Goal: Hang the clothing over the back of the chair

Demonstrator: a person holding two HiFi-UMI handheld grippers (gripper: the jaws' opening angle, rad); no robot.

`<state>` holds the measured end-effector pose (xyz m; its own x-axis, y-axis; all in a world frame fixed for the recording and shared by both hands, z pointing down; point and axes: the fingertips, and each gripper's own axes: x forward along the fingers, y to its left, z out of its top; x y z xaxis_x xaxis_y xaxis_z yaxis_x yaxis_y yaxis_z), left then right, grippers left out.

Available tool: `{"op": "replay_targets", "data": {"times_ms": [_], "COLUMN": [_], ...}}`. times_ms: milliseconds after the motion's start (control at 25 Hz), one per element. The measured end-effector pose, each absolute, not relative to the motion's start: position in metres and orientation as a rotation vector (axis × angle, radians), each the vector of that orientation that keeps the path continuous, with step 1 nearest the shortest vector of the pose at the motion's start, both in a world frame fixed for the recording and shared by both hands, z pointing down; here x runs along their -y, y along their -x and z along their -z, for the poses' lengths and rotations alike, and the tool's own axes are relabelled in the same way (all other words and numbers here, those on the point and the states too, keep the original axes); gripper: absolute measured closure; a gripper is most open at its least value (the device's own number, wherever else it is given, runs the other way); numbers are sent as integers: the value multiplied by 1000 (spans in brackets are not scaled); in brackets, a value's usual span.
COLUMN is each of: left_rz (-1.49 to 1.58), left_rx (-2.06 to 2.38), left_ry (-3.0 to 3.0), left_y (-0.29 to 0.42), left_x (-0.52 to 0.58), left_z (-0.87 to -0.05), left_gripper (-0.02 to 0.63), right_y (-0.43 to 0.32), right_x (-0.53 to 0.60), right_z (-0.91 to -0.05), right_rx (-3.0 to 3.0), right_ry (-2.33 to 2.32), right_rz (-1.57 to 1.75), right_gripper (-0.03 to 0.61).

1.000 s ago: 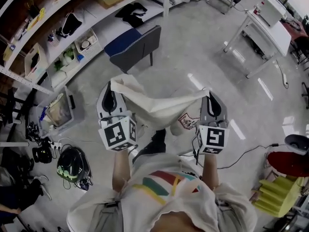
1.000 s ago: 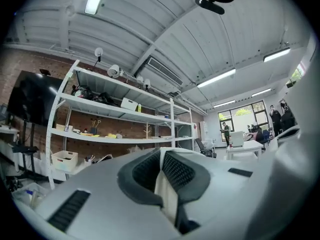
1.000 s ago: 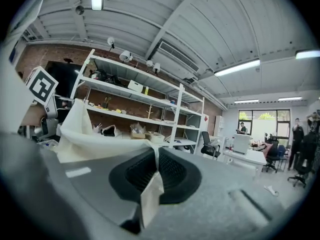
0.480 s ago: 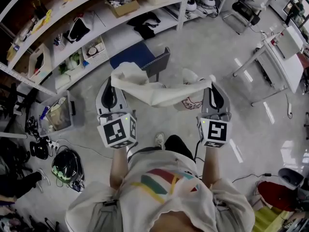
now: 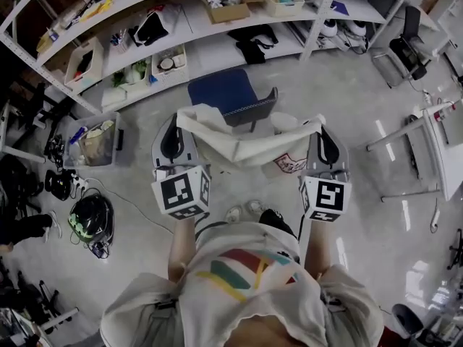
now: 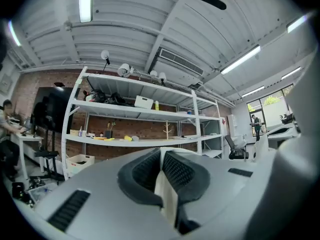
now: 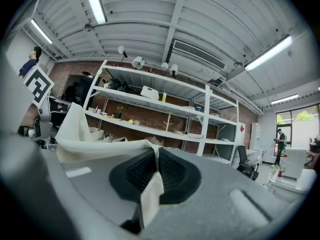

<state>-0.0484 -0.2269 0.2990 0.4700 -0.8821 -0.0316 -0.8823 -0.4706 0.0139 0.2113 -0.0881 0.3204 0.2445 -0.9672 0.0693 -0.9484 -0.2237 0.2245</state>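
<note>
Cream garment stretched between the two grippers on the person's side of the chair; in the head view its far edge overlaps the chair's grey backrest, but its height above the backrest cannot be judged. Left gripper: jaws pinched on a fold of fabric at one end. Right gripper: jaws likewise clamped on the other end. The garment's long axis runs left to right, slightly skewed to the backrest's top edge, and the slack middle sags. Good practice, as judged: square the span to the backrest, centre it on the chair, carry it across level, lower until fabric falls on both sides, then release.
</note>
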Motion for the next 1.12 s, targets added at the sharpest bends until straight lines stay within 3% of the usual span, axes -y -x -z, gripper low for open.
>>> {"op": "replay_targets", "data": {"times_ms": [1120], "left_rz": [-68], "left_rx": [-1876], "left_ry": [2496], "left_y": [68], "left_x": [237], "left_z": [-284], "left_gripper": [597], "right_y": [-228], "right_x": [146], "right_z": [-293], "right_rx": [1985], "right_ry": [-2145], "right_rz": [221], "right_gripper": [571]}}
